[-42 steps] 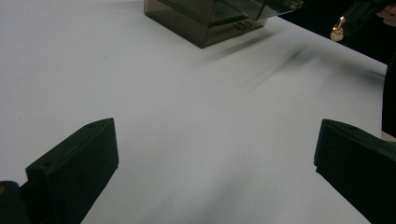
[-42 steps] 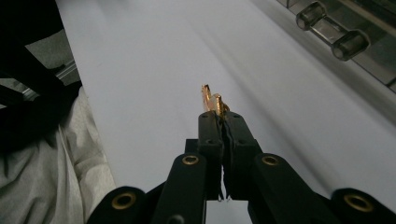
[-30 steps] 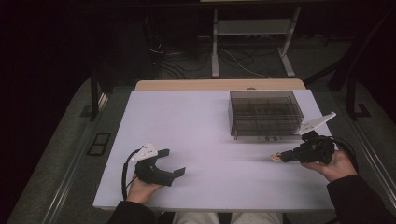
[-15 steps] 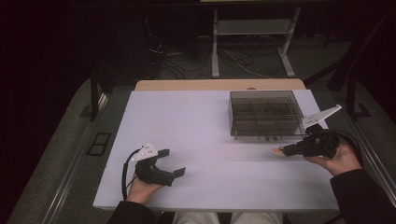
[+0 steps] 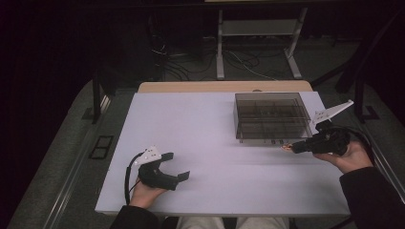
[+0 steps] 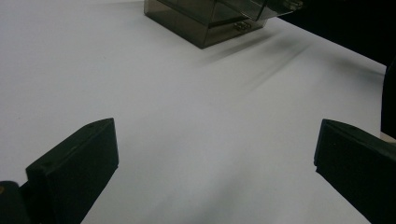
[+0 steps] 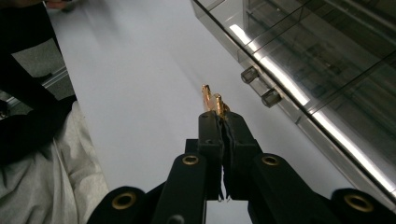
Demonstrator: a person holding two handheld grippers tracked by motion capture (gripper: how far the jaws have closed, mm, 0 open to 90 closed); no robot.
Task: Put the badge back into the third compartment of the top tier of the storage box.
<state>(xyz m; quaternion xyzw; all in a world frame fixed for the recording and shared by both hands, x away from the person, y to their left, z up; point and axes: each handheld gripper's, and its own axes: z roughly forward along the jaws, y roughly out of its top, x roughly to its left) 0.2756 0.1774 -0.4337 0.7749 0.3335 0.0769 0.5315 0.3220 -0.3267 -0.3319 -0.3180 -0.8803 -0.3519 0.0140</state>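
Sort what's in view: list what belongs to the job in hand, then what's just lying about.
In the job:
- right hand-held gripper, shut on a small gold-coloured piece
- smoky clear compartment box, right beside that piece
- left hand-held gripper, open, resting on the white table

Just about:
- metal stand behind the table
- cables on the floor

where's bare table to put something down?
The table is bare across its middle and far-left, between the open left gripper and the smoky clear box. The near strip between both hands is bare too. It's crowded at the box's near edge, where the right gripper pinches a small gold piece.
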